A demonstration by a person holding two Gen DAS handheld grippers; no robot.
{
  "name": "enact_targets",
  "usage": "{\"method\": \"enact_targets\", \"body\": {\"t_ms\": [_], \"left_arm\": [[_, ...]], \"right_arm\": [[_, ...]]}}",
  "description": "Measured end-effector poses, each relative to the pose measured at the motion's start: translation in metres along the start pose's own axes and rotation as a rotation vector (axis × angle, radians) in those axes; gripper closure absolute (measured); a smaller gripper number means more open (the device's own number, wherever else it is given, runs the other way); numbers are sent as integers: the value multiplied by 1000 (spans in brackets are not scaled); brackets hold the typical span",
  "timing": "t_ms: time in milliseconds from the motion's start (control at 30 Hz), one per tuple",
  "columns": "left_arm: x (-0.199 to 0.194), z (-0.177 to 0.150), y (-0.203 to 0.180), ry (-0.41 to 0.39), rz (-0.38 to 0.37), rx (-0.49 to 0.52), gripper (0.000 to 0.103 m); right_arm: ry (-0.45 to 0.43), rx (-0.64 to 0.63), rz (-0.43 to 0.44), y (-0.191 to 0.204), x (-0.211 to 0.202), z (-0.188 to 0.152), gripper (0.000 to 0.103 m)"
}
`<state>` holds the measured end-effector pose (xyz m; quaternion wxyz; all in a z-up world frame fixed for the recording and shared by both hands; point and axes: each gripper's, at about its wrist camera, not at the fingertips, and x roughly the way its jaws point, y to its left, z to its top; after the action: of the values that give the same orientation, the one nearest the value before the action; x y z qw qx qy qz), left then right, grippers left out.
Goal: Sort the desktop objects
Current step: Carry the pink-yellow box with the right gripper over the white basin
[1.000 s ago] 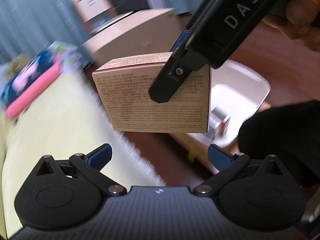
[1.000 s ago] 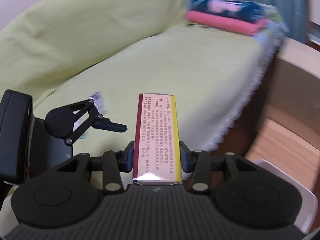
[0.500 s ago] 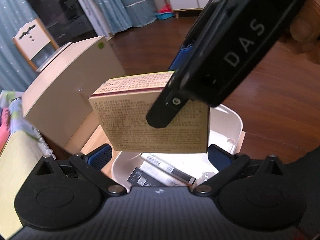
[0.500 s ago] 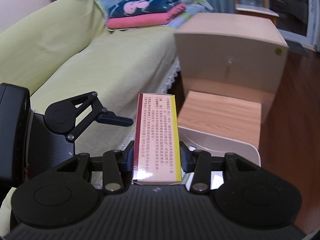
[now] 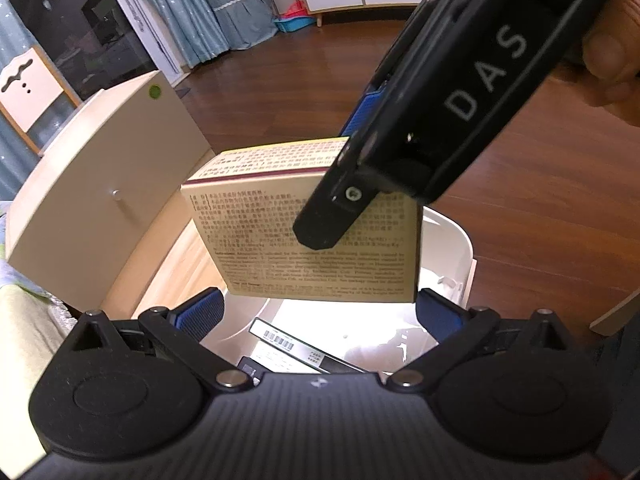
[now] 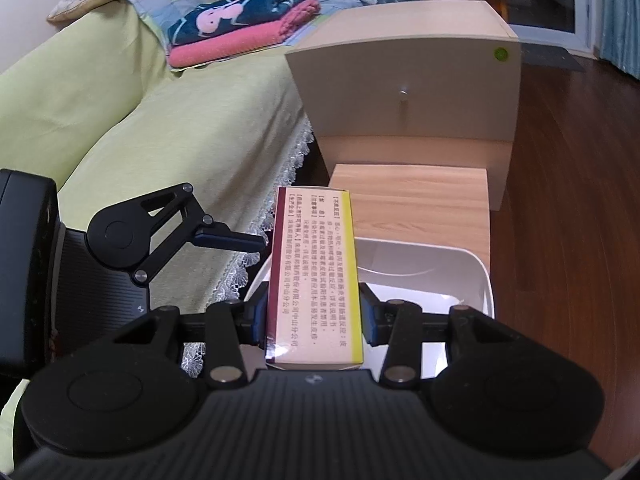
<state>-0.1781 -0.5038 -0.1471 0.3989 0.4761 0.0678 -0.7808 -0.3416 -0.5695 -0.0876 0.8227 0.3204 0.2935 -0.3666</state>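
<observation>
A tan medicine box [image 6: 314, 276] with printed text and maroon and yellow edges is clamped between the blue pads of my right gripper [image 6: 314, 320], which is shut on it. In the left wrist view the same box [image 5: 280, 248] hangs over a white bin [image 5: 450, 248], held from above by the right gripper's black finger [image 5: 326, 226]. My left gripper [image 5: 318, 312] is open just below the box's lower edge and holds nothing. Flat black boxes with barcodes [image 5: 296, 348] lie in the bin. The bin's rim [image 6: 482, 276] shows under the box in the right wrist view.
The bin sits on a low wooden table [image 6: 412, 196] in front of a beige cabinet [image 6: 408, 80]. A yellow-green sofa [image 6: 180, 140] with folded blankets [image 6: 240, 28] runs along the left. Dark wood floor [image 6: 580, 200] lies to the right. A hand [image 5: 612, 52] grips the right tool.
Both views have swung from the sofa towards the cabinet and bin. The box, still clamped in the right gripper, now hangs over the bin. The left gripper stays open.
</observation>
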Motion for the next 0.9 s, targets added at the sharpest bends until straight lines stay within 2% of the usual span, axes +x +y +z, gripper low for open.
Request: {"method": "enact_targets", "body": {"t_ms": [267, 367, 900], "left_arm": [[18, 6, 0, 16, -15, 7, 0], [9, -4, -9, 17, -22, 9, 0], [13, -14, -10, 44, -39, 16, 0]], "right_arm": [[11, 29, -13, -7, 9, -10, 63], [15, 35, -17, -9, 11, -12, 63], [34, 66, -50, -21, 25, -23, 63]]}}
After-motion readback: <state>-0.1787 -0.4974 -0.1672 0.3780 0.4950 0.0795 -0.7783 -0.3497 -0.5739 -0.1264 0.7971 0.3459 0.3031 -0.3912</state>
